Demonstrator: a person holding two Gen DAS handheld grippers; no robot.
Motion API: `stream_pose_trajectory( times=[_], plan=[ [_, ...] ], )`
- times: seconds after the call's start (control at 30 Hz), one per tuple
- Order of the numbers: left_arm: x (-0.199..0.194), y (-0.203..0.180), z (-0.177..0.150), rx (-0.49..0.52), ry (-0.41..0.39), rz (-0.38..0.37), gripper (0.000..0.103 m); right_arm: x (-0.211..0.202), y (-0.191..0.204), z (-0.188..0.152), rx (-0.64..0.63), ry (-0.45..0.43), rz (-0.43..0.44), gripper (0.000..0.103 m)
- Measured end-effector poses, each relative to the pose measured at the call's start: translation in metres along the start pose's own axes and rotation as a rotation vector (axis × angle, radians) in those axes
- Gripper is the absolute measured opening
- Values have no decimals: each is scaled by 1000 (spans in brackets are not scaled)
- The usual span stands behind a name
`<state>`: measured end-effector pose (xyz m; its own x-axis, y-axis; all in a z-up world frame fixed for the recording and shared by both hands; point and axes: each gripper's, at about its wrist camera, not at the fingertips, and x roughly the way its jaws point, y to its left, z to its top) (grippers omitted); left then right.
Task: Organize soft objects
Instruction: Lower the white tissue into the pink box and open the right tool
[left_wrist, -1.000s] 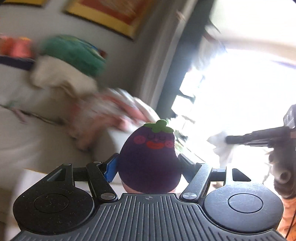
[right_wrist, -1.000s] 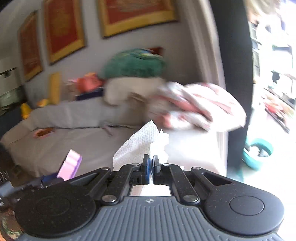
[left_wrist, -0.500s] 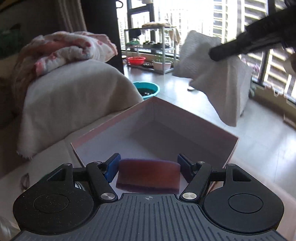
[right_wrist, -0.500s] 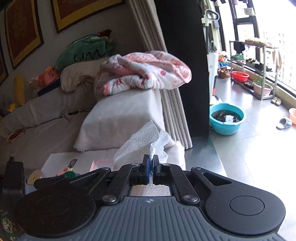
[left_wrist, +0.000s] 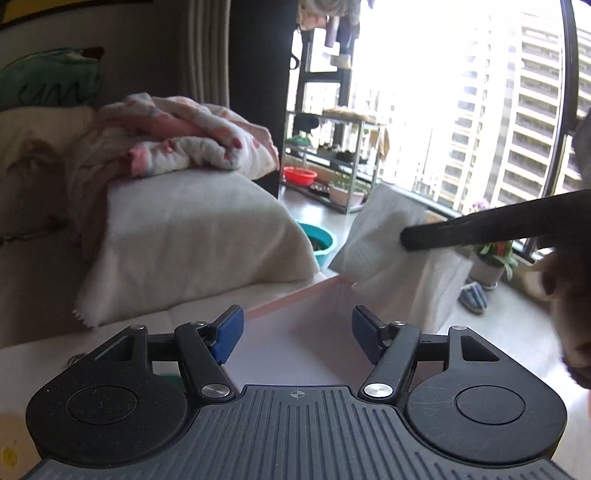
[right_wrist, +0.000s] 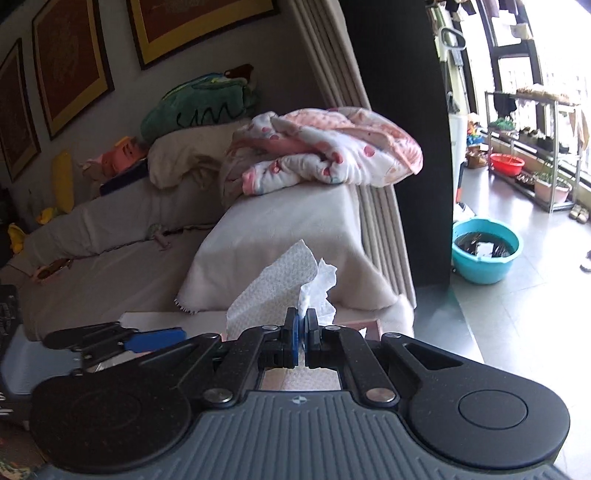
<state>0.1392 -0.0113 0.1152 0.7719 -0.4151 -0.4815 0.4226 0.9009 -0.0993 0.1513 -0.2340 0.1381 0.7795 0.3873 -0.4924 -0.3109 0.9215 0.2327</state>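
While the left gripper (left_wrist: 297, 330) hangs spread and empty over the pink box (left_wrist: 317, 295), the right gripper (right_wrist: 301, 330) pinches a white paper towel (right_wrist: 280, 284), which sticks up beyond its fingertips.

Background items, both views.
- Sofa (right_wrist: 110, 266), cream cover, left and centre of frame.
- Pink-and-white blanket (right_wrist: 325, 151), bunched on the sofa arm, centre.
- Green cushion (right_wrist: 199, 107), upper left, on a beige pillow (right_wrist: 184, 158).
- Framed pictures (right_wrist: 70, 70), gold borders, top left wall.
- Teal basin (right_wrist: 485, 254), on the floor, right.
- Metal rack (left_wrist: 332, 147), by the window, holding a red bowl (left_wrist: 300, 175) and potted plants.
- Slippers (left_wrist: 474, 297), on the floor, right.
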Motion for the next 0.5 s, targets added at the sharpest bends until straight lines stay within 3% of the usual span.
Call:
stream_pose_trajectory(
  times=[0.17, 0.37, 0.5],
  plan=[
    [-46, 20, -24, -73, -41, 27, 71, 46, 7, -12, 11, 92, 13, 3],
    [-111, 75, -36, -155, -78, 236, 71, 136, 6, -21, -42, 351, -133, 3],
    [-146, 111, -57, -255, -77, 320, 69, 170, 9, -32, -67, 479, -158, 3]
  ],
)
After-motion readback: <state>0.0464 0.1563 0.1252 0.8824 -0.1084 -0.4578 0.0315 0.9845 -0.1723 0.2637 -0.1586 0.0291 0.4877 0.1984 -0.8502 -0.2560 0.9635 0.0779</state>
